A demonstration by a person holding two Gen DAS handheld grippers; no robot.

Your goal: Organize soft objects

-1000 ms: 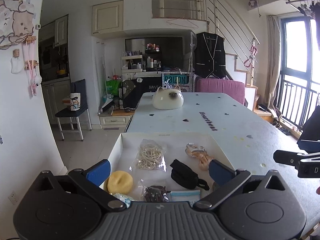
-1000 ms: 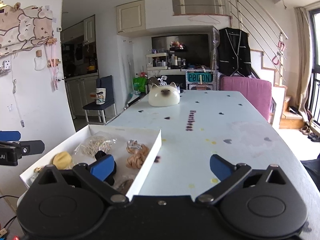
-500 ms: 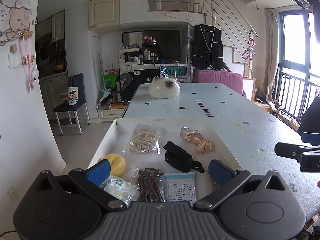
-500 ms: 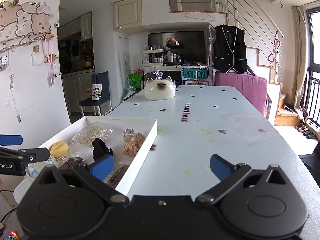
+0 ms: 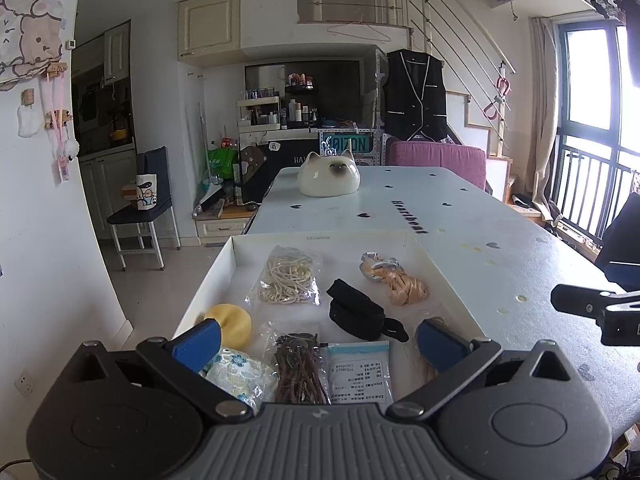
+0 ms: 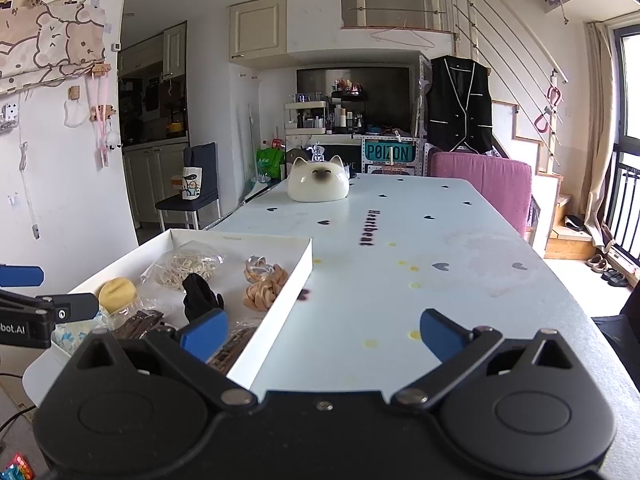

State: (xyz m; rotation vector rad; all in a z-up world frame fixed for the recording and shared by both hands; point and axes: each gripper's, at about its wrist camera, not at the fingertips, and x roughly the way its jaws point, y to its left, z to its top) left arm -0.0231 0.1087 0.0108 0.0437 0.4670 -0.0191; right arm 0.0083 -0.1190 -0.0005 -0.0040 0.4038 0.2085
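Left fingers (image 5: 438, 344) nearer, above tray (image 5: 216, 276).

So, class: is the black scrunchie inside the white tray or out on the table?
Inside. The black scrunchie lies on the white tray's floor, within its walls, between other bagged items.

The white tray (image 5: 208, 280) is looking like smooth matt card. At its 11 o'clock, clear crinkly plastic is wrapping the cream bands (image 5: 287, 280). The black pouch (image 5: 356, 312) at centre is showing as matt cloth, and the yellow sponge (image 5: 232, 320) at 8 o'clock as soft and matt. The cat figure (image 6: 318, 184) at the table's (image 6: 400, 280) 12 o'clock is gleaming like glazed ceramic.
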